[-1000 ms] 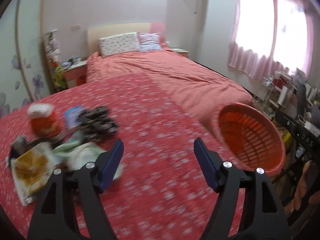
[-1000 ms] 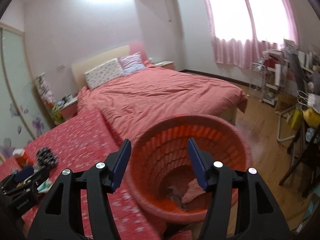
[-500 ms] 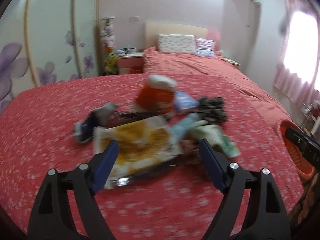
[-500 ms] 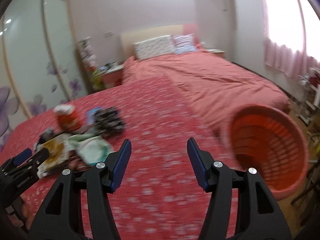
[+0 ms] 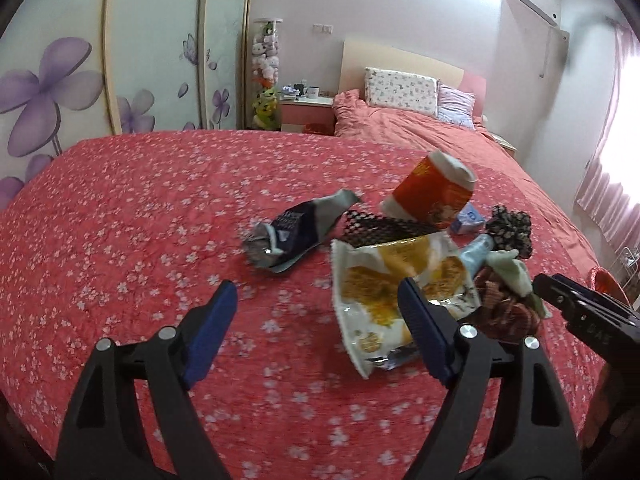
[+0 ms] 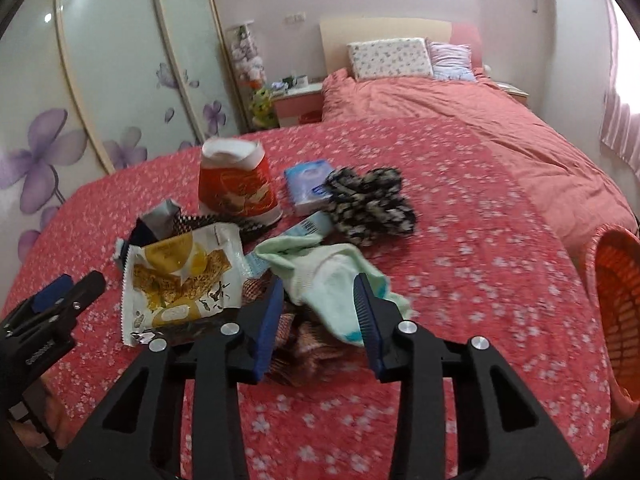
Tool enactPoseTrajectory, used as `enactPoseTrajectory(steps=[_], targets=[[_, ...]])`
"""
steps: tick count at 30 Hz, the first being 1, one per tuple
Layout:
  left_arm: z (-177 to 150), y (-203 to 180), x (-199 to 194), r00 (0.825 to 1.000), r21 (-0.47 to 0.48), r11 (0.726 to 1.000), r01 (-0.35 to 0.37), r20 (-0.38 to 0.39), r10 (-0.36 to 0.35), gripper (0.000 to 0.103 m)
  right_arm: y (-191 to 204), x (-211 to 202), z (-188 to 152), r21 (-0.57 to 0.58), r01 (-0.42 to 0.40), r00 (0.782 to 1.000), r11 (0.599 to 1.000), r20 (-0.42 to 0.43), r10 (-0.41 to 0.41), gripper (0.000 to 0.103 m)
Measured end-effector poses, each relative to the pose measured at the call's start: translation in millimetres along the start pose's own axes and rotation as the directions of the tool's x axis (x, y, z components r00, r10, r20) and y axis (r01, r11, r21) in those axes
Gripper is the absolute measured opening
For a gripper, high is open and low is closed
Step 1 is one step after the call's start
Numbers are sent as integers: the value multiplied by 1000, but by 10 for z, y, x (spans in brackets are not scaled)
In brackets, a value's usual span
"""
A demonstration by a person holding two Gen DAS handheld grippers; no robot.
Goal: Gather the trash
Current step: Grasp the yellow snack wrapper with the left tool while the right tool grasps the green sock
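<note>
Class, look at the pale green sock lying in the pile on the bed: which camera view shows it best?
The right wrist view: the pale green sock lies large and central, just ahead of the closing right claw. The left wrist view shows only a small part at the pile's right edge.

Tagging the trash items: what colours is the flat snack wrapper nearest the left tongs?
White with yellow print; the snack wrapper shows best in the right wrist view.

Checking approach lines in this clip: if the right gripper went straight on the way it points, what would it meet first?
Most likely the pale green sock, which lies between the closing fingers of the right gripper, untouched by either pad. Depth is unclear; the brown patterned cloth lies just beneath.
</note>
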State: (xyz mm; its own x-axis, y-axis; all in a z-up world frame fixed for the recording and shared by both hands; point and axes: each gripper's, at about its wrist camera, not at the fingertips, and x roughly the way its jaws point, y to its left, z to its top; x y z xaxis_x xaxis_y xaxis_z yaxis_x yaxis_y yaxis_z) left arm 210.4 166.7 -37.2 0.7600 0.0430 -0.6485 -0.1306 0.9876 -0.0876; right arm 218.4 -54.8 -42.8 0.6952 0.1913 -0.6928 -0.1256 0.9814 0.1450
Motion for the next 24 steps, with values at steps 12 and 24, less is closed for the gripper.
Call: enactPoseTrajectory(steps=[12, 24], targets=[[-20, 37, 243, 997, -1, 999, 50, -54, -50, 78, -52, 11, -1, 6, 36, 999, 999, -4, -36, 6], [-22, -130, 512, 983, 2, 993, 114, -142, -113, 53, -311, -158, 29, 62, 87, 995, 994, 49, -91, 6]])
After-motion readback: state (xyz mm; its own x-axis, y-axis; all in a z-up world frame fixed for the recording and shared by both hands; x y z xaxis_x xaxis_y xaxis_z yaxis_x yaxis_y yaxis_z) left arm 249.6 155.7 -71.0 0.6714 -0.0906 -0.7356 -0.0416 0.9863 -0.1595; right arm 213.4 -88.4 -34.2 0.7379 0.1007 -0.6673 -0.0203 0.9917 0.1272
